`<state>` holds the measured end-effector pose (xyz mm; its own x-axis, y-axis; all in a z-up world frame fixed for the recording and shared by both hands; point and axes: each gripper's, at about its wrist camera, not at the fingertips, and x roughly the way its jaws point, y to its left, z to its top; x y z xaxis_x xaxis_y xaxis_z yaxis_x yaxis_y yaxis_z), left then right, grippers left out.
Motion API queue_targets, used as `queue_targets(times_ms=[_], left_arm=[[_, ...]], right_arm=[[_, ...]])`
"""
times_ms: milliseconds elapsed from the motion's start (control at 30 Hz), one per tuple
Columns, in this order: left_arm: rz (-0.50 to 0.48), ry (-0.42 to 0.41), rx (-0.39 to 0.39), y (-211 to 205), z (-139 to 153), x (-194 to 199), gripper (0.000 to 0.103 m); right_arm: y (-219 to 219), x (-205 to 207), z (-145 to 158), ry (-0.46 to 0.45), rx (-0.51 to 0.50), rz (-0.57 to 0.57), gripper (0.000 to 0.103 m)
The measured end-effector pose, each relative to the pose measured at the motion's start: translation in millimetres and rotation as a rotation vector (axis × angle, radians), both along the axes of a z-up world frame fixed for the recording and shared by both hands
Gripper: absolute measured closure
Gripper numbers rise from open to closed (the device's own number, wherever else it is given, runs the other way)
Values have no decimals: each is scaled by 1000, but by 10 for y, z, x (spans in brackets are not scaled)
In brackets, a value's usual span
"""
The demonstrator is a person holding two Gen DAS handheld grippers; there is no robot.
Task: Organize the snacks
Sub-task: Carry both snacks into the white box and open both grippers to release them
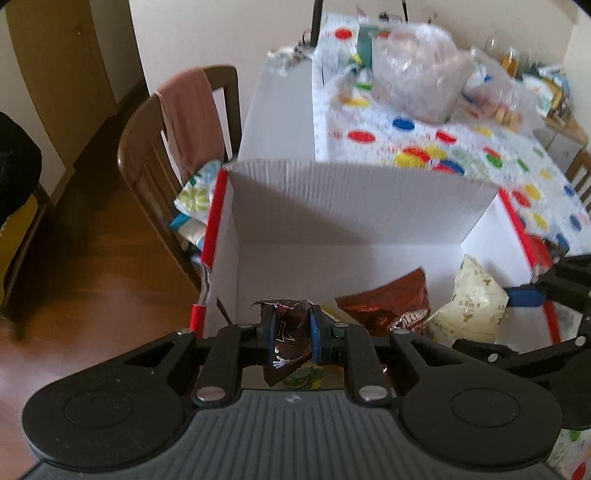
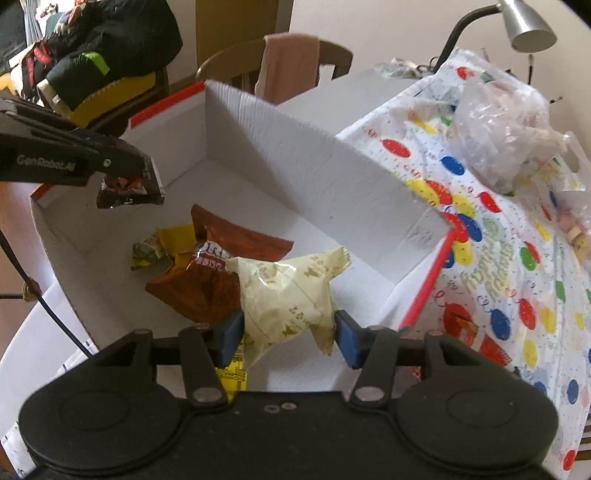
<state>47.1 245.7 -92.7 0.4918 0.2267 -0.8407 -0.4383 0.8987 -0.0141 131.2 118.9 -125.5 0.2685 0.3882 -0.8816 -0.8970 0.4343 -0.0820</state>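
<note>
A white cardboard box [image 1: 354, 206] with red edges stands open on the table; it also shows in the right wrist view [image 2: 295, 155]. My left gripper [image 1: 291, 332] is shut on a dark brown snack packet [image 1: 286, 325] and holds it above the box's near left corner; the same packet shows in the right wrist view [image 2: 127, 192]. My right gripper [image 2: 290, 334] has its blue pads on either side of a cream snack bag [image 2: 288, 291], which lies in the box. A brown Oreo bag [image 2: 210, 273] and a small yellow-green packet [image 2: 159, 247] lie beside it.
A tablecloth with coloured dots [image 2: 498, 266] covers the table right of the box, with clear plastic bags of snacks [image 2: 502, 125] on it. A wooden chair with a pink cloth [image 1: 184, 122] stands left of the table. A grey desk lamp [image 2: 528, 22] is behind.
</note>
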Motion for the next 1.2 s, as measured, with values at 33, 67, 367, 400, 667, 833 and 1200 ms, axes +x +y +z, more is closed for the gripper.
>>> queue_targets(times_ms=[33,67,367,400,667,833,1200], left_arm=[[-4,12,1,-3,-29,19,86],[-7,23,-2,-3,-60,35,86],[-44,89,-19,-68,-226,140,86],[-46,94,-19,-74,-238,146,86],[-42,114,-27,-87,-303,138,85],[-34,95,-39,-88,-273,83,80],[-22,-2,-40,-143,-15,-151,61]], right_arm=[[25,2,-19,3,-8,3,51],[45,5,-36,6,-14,7,51],[94,28,-141,41,-29,-8,50],[90,30,-148,45,-27,-11,50],[49,32,-126,59,4,-24,44],[3,28,-69,66,37,-29,40],[-237,-1,192,92,154,-57,28]])
